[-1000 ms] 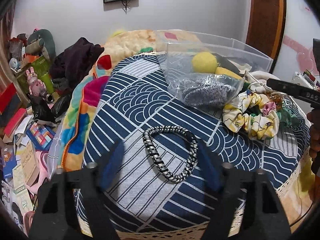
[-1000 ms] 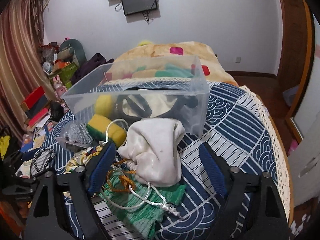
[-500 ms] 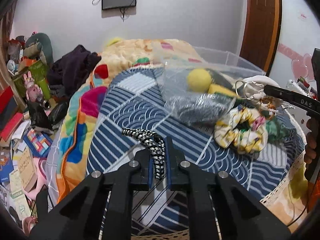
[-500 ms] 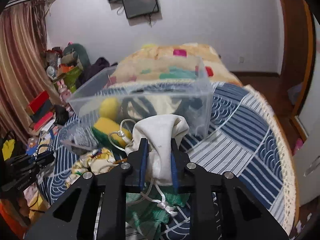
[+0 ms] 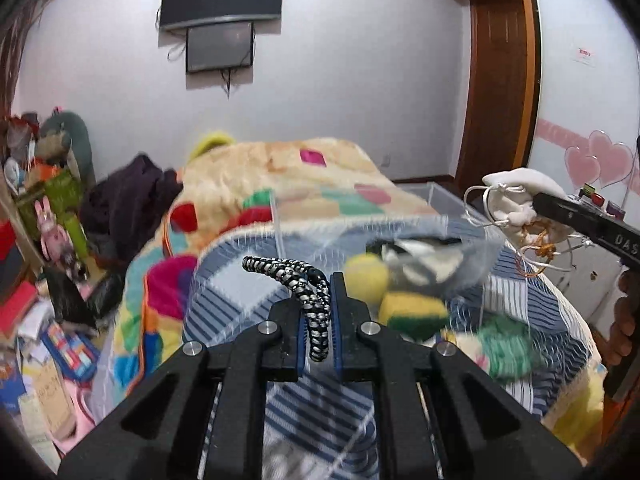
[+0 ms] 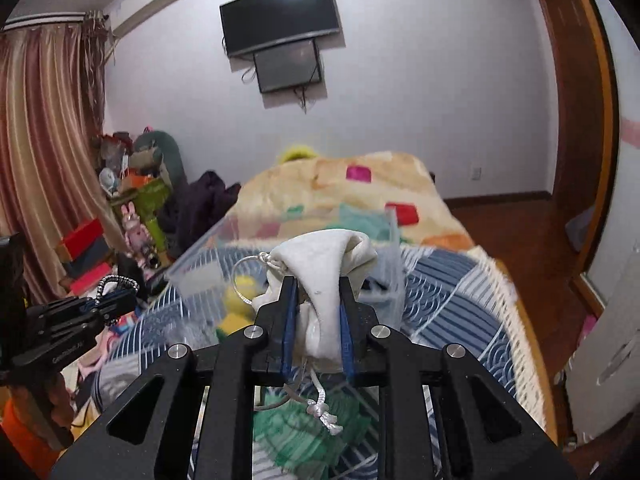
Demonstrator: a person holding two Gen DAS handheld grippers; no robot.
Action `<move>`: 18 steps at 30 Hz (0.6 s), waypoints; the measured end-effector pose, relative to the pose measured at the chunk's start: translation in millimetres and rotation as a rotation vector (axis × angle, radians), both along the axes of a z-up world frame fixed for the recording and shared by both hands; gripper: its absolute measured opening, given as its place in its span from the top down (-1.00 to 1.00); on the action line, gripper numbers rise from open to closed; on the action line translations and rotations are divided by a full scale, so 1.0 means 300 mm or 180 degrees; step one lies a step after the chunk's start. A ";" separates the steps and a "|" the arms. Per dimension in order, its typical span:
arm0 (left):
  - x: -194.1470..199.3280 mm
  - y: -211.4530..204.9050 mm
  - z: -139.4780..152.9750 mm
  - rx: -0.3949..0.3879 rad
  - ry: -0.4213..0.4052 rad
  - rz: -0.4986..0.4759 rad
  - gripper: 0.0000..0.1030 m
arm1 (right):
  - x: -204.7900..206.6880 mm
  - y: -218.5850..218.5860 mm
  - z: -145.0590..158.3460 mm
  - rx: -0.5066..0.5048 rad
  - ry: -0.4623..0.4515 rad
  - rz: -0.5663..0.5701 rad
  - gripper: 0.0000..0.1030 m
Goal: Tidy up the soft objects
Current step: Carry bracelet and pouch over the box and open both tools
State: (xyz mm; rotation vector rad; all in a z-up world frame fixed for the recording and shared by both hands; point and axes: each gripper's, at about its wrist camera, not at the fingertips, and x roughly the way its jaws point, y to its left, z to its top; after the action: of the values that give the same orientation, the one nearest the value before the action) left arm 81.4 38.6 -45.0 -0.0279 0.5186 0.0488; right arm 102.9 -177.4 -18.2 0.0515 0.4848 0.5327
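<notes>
Jaws pinching cord (image 5: 304, 300), pouch (image 6: 324, 280), bin (image 6: 200, 264) holding ball (image 5: 366, 276)

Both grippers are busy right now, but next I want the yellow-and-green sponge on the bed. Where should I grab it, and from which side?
Take the yellow-and-green sponge across its short sides, coming down from above. It looks like a flat block lying on the blue patterned bedspread, close against the clear plastic bin, so a side approach looks crowded. Its edges are blurred, so check its orientation first.
</notes>
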 end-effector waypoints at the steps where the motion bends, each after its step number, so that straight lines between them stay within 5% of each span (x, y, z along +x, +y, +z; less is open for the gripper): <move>1: 0.016 -0.004 0.015 0.0019 -0.0040 -0.0013 0.82 | 0.004 0.002 0.013 0.0007 -0.0032 -0.0009 0.67; 10: 0.164 -0.019 0.054 -0.0015 0.0001 -0.0146 0.82 | 0.072 0.057 0.064 -0.0019 -0.0233 -0.0171 0.67; 18: 0.337 -0.029 -0.008 -0.0015 0.0296 -0.0176 0.82 | 0.151 0.120 0.031 -0.0173 -0.0103 -0.0195 0.67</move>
State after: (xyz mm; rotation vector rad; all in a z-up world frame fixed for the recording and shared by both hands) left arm 182.3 29.7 -47.3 -0.0159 0.6122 -0.0050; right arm 148.3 -141.3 -8.8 0.0057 0.4643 0.4593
